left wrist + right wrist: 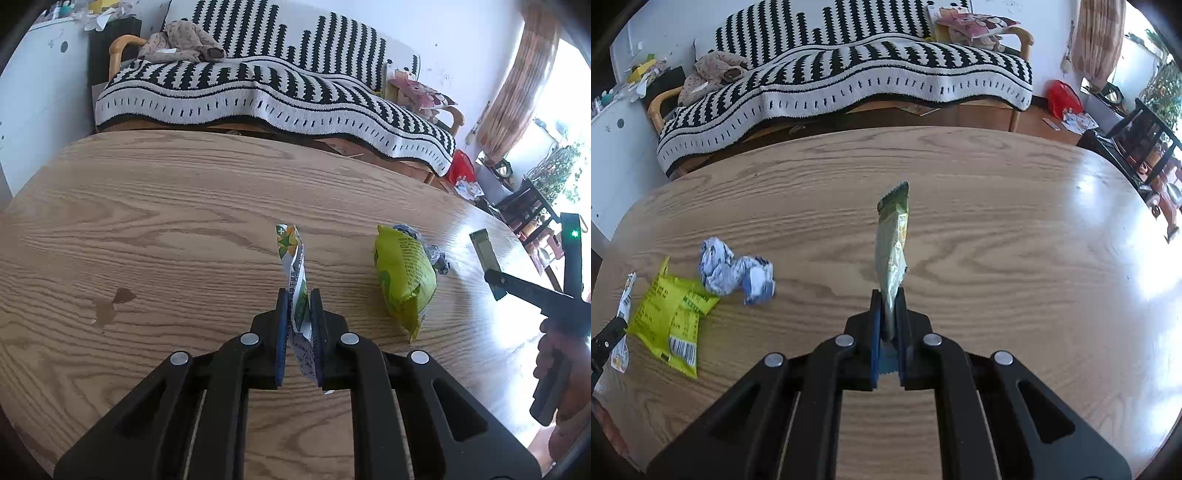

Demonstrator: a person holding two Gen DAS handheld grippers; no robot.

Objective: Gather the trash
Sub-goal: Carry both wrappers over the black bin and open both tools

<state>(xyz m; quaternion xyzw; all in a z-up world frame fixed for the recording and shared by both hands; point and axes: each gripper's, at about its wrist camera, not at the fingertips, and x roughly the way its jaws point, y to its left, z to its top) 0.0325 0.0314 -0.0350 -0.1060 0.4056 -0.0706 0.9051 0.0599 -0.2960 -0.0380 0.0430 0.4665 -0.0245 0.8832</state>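
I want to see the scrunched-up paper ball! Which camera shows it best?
The right wrist view: the crumpled paper ball lies in plain sight on the table. In the left wrist view it mostly hides behind the yellow-green packet, only a grey bit peeking out.

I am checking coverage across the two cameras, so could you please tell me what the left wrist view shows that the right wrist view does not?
Only the left wrist view: a dark stain on the table, and a hand holding the right gripper.

Only the right wrist view: the barcode on the yellow-green snack bag.

Both: the wooden table, crumpled paper, striped sofa, and each gripper's own wrapper.
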